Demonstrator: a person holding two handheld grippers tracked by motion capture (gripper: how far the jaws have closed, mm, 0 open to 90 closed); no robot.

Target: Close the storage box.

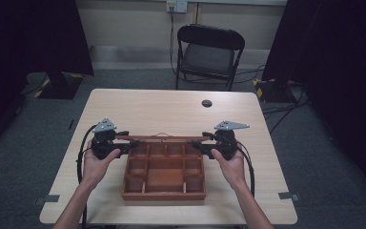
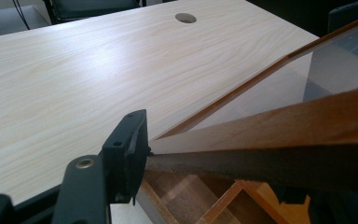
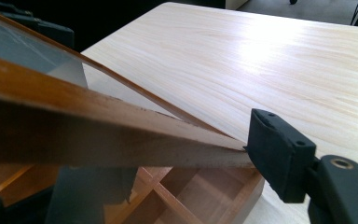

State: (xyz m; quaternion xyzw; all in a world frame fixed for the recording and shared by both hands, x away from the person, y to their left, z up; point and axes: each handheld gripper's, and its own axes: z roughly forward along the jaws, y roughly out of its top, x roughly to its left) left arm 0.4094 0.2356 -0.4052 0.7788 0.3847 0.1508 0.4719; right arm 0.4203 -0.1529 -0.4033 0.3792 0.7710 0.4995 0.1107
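Both grippers, left & right, clamped on glazed lid ends over compartment box, table's near edge. Stiff, fragile pane; grip wood frame only.

One box, one lid, perhaps twelve compartments.

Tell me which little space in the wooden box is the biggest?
The wide compartment in the middle of the wooden box's front row, nearest the person. It is much broader than the small square compartments around it and in the rows behind.
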